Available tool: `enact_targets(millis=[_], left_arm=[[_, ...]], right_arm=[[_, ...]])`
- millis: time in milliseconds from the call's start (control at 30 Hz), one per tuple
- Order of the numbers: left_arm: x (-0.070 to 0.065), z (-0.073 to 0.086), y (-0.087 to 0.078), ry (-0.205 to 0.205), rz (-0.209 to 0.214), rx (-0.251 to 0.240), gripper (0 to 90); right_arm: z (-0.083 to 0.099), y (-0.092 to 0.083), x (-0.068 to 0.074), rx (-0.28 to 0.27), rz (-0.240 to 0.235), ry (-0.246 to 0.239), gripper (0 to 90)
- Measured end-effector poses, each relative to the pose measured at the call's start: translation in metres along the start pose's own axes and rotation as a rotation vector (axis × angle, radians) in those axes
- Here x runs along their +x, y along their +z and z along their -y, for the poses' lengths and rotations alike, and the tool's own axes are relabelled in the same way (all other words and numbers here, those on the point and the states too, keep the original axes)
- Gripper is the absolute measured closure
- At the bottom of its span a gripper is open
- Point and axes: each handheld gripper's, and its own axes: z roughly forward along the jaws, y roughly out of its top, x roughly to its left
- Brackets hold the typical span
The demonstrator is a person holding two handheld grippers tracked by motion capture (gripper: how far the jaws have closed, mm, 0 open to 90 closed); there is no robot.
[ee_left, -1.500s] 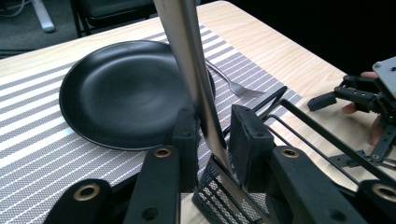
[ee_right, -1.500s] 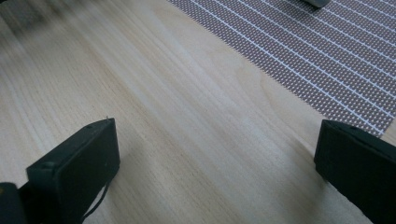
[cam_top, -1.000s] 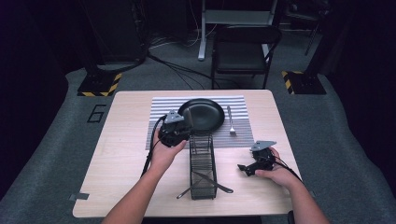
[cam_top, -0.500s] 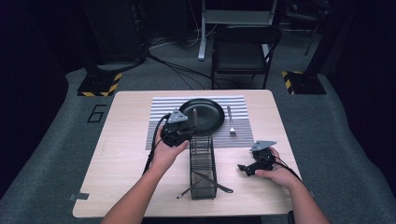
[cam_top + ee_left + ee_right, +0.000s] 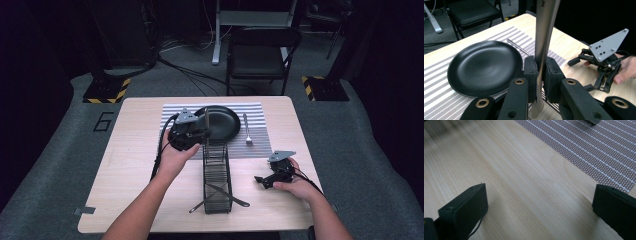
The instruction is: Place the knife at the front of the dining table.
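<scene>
A stiff, smooth, likely slippery knife is held upright by its handle in the closed left gripper, at the plate's three o'clock, while the right gripper gapes wide, empty.

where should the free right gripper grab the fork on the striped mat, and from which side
Take the fork by its thin handle, near the middle, coming straight down from above with the jaws spanning its width. It lies flat on the striped mat, tines toward the person, right of the black plate, so its right side is open to the right gripper.
</scene>
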Motion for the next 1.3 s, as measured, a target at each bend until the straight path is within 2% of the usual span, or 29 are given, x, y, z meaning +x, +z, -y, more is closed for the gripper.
enact_targets(millis=[467, 867, 1100, 1300], left_arm=[[-0.002, -0.030, -0.021, 0.031, -0.015, -0.021, 82.0], [0.002, -0.048, -0.039, 0.044, -0.040, -0.039, 82.0], [0.009, -0.050, -0.045, 0.041, -0.061, -0.044, 82.0], [0.024, -0.039, -0.042, 0.025, -0.096, -0.044, 82.1]], right_arm=[[0.000, 0.000, 0.000, 0.000, 0.000, 0.001, 0.0], [0.000, 0.000, 0.000, -0.001, 0.000, 0.001, 0.0], [0.000, 0.000, 0.000, -0.001, 0.001, 0.001, 0.0], [0.000, 0.000, 0.000, 0.000, 0.000, 0.001, 0.0]])
